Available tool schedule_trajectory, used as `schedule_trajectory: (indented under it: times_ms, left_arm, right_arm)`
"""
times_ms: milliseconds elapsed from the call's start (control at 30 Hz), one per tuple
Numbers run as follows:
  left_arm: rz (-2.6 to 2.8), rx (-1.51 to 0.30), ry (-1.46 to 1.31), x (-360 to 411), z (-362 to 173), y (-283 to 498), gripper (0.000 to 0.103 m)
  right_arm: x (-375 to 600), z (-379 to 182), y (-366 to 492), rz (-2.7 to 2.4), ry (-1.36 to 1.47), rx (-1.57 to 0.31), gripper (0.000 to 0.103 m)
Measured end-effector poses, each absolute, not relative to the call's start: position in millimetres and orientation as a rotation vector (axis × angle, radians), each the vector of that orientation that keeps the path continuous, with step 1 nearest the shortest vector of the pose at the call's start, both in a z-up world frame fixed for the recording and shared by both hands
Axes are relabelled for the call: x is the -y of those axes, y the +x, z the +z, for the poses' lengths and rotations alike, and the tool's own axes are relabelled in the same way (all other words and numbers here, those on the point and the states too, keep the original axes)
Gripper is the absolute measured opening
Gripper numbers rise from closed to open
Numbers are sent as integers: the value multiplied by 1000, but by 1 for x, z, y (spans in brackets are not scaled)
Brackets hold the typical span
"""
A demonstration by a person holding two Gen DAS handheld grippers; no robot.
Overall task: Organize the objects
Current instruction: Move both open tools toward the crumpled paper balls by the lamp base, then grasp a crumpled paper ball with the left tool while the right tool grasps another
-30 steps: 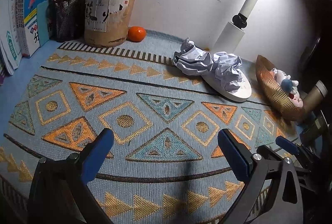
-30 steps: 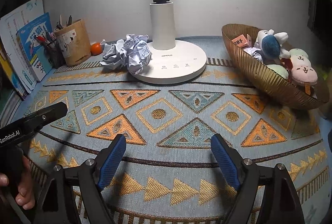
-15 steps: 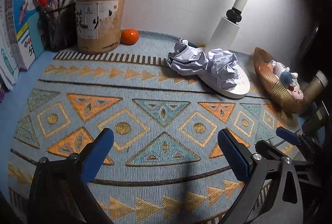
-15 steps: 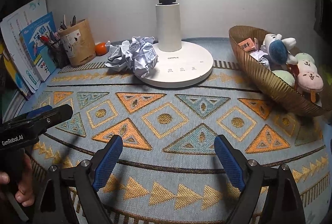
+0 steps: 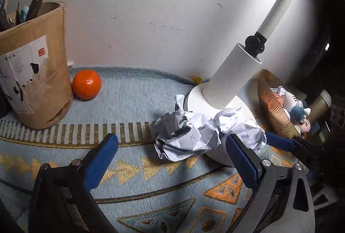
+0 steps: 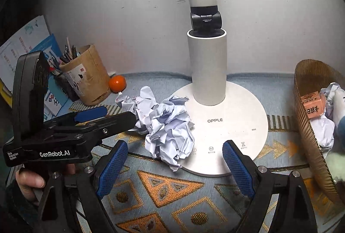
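Two crumpled white paper balls lie side by side on the patterned mat, partly on the lamp base. In the left wrist view the nearer ball [image 5: 185,136] sits just ahead of my open left gripper [image 5: 170,155], between its blue pads. In the right wrist view the other ball [image 6: 170,131] lies just ahead of my open right gripper [image 6: 174,159], with the first ball [image 6: 138,105] behind it. The left gripper [image 6: 103,116] reaches in from the left there, close to the paper. Neither gripper holds anything.
A white OPPLE desk lamp [image 6: 224,125] stands at the wall. A brown pen cup [image 5: 32,79] and an orange [image 5: 86,84] sit at the left. A gold ribbed bowl [image 6: 306,116] with plush toys and paper stands at the right. Books lean at far left [image 6: 25,47].
Both grippers have moved forward across the mat toward the lamp and now sit close to the crumpled paper. Both stay open.
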State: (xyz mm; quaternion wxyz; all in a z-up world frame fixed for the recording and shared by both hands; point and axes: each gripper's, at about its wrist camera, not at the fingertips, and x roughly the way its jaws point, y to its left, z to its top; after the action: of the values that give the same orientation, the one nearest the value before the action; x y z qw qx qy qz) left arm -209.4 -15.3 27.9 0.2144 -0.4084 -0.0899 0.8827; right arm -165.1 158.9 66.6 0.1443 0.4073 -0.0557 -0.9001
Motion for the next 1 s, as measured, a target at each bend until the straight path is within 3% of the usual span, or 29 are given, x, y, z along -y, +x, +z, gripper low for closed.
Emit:
schedule_trajectory:
  times_ms: [33, 133, 200, 267, 400, 733, 1000]
  left_arm:
    - [2453, 239, -1140, 13, 25, -214, 99]
    - [2404, 284, -1152, 9, 19, -222, 94]
    - [2374, 287, -1165, 5, 15, -225, 80]
    - [2380, 249, -1170, 0, 15, -222, 74]
    - [2411, 212, -1120, -3, 22, -214, 60]
    - [2391, 163, -1041, -14, 58, -154, 59]
    - [2327, 90, -973, -66, 84, -100, 59]
  right_arm:
    - [-159, 62, -170, -2590, 1182, 174, 88]
    - [-157, 52, -179, -2576, 1192, 159, 67]
    - [-157, 54, -177, -2601, 1168, 134, 62]
    - [-160, 53, -177, -2587, 1160, 153, 44]
    - [-166, 60, -171, -2609, 1128, 167, 43]
    - [-191, 102, -102, -2696, 1046, 184, 42]
    - [-215, 115, -32, -2769, 1042, 161, 43]
